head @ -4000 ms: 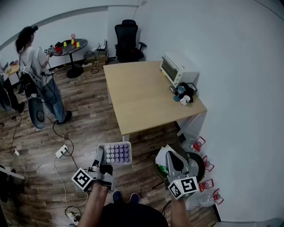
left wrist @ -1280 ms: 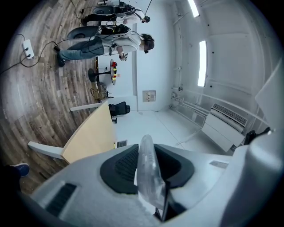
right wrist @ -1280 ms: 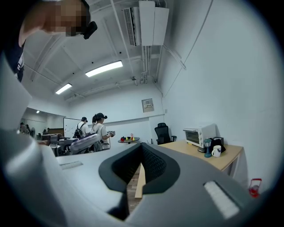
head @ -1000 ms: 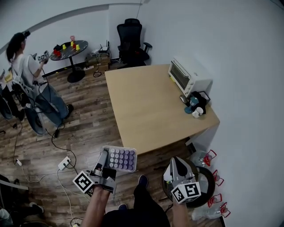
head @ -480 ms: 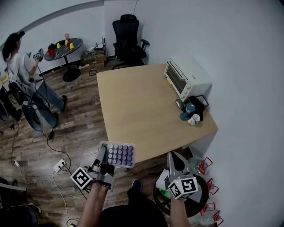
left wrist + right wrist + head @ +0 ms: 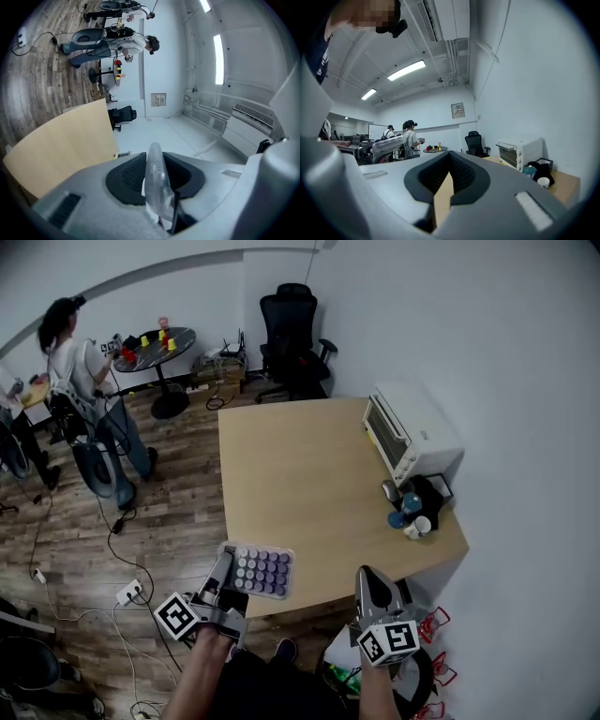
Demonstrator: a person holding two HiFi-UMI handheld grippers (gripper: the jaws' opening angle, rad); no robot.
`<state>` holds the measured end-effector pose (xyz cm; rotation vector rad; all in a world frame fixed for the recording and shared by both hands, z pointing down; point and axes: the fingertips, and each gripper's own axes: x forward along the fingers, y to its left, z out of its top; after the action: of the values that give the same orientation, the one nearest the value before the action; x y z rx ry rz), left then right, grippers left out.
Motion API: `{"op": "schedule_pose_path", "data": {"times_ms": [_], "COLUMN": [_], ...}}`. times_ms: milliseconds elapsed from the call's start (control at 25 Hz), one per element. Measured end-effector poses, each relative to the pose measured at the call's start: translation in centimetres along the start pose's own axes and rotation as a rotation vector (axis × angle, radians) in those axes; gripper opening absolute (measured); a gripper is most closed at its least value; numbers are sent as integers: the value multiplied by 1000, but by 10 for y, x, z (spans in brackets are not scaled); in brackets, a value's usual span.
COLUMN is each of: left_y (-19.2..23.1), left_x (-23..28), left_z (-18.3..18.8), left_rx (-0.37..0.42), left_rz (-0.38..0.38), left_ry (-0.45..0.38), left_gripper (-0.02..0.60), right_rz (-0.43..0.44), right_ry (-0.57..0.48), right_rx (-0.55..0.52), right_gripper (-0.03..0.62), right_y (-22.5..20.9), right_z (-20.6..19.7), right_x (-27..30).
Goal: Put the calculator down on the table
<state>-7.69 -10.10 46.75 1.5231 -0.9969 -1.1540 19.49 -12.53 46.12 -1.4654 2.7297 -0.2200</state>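
The calculator (image 6: 261, 571), a clear-cased pad with purple keys, hangs flat over the near edge of the light wooden table (image 6: 309, 474). My left gripper (image 6: 225, 563) is shut on the calculator's left edge. In the left gripper view the calculator (image 6: 155, 190) shows edge-on, pinched between the jaws of the left gripper (image 6: 152, 157), with the table (image 6: 61, 140) off to the left. My right gripper (image 6: 365, 574) hovers at the table's near right corner, shut and holding nothing. In the right gripper view the right gripper (image 6: 450, 157) points level across the table (image 6: 442, 199).
A white toaster oven (image 6: 412, 435) stands along the table's right edge, with cups and a black bag (image 6: 417, 507) in front of it. A black office chair (image 6: 295, 329) is beyond the table. A person (image 6: 80, 395) stands by a round table (image 6: 159, 343) at far left. Cables lie on the wooden floor.
Both grippers have come forward to the table. The calculator, over the floor a second ago, now overlaps the table's near edge. The grip has not changed.
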Motion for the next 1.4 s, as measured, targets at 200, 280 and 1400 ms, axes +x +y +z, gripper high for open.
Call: {"op": "schedule_pose_path", "data": {"times_ms": [200,280,1400], "left_y": [-1,2,69], "left_x": [14,21,174], "left_z": [22,31,138], "left_rx": [7,7,-44], "left_rz": [-18,-19,-23], "left_ry": [-19,-16,233], "left_gripper": [94,94,94], "right_rz": [28,27,-207], "right_ry": [0,5,-26], "right_rx": [2,1,-16], "right_gripper": [9,9,9], "right_y": [8,10,19], "right_z": [-1,-3,7], "right_x": [26,36,178]}}
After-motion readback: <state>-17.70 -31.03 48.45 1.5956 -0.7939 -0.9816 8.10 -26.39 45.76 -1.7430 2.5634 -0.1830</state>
